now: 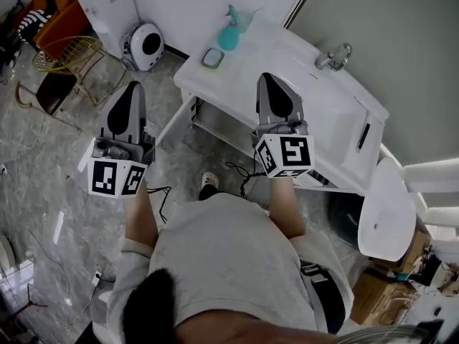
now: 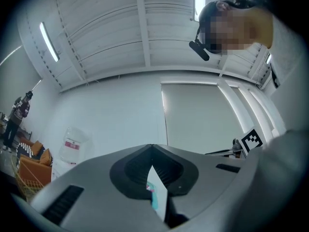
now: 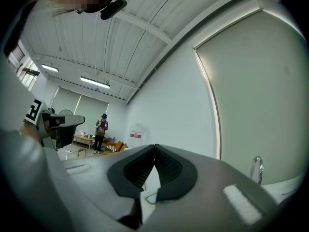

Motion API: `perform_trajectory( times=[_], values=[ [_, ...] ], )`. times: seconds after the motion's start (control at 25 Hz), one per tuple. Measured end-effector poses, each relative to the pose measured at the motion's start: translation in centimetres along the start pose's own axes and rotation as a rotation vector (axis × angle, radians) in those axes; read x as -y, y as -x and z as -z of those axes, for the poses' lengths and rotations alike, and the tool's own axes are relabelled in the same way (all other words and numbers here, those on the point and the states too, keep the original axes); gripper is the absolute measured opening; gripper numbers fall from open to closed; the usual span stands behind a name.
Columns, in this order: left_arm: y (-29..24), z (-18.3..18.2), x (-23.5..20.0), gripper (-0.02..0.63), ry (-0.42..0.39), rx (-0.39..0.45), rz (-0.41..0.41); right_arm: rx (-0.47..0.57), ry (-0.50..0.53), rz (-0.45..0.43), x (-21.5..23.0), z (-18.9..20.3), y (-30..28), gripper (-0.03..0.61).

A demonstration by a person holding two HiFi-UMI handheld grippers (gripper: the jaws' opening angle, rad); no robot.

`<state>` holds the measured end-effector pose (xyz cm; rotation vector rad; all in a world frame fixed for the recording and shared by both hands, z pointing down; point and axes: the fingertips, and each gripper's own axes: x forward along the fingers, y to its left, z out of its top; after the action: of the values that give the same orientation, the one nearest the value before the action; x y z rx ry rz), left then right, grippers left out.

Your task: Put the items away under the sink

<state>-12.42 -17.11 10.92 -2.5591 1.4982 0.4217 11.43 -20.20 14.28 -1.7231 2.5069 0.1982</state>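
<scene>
Head view: both grippers [image 1: 134,87] [image 1: 268,78] seemingly closed, empty

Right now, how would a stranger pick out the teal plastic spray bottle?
Find the white sink counter. At its end away from the chrome faucet stands the teal plastic spray bottle. It is tall and upright; the grey dish beside it lies flat.

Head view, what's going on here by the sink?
A person stands at the white sink counter holding a gripper in each hand. The left gripper and right gripper are both shut and empty. A teal spray bottle and a small dish sit untouched on its left end.
</scene>
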Motion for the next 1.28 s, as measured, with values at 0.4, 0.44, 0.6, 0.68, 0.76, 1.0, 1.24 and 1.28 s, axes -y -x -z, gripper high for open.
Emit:
perform_trajectory(
  times=[0.4,0.44,0.6,0.68,0.76,1.0,1.24,1.28],
  values=[
    [-6.6,3.8,-2.0,0.008,0.006,-0.020,-0.024,-0.103,0.035,-0.157,2.2,4.9,-8.9,0.012],
    [-6.8,4.2,-2.1,0.008,0.008,-0.031,-0.026,-0.127,0.043,-0.185,1.9,5.6,-9.6,0.012],
    [-7.7,5.6,-2.9,0.008,0.018,-0.060,-0.027,-0.239,0.088,-0.304,0.3,9.5,-12.0,0.011],
    [-8.3,6.2,-3.5,0.008,0.023,-0.074,-0.022,-0.296,0.109,-0.349,-0.4,11.8,-13.2,0.012],
    [-8.9,6.8,-4.3,0.008,0.030,-0.085,-0.014,-0.351,0.122,-0.389,-1.2,14.1,-14.3,0.011],
    [-10.7,8.4,-6.9,0.008,0.053,-0.110,0.010,-0.509,0.175,-0.474,-3.1,21.2,-16.5,0.012],
    [-11.6,9.8,-9.9,0.008,0.076,-0.133,0.027,-0.654,0.254,-0.504,-3.7,28.0,-17.5,0.012],
    [-11.8,10.1,-10.5,0.008,0.080,-0.136,0.028,-0.671,0.261,-0.503,-3.8,28.8,-17.7,0.014]
  ],
)
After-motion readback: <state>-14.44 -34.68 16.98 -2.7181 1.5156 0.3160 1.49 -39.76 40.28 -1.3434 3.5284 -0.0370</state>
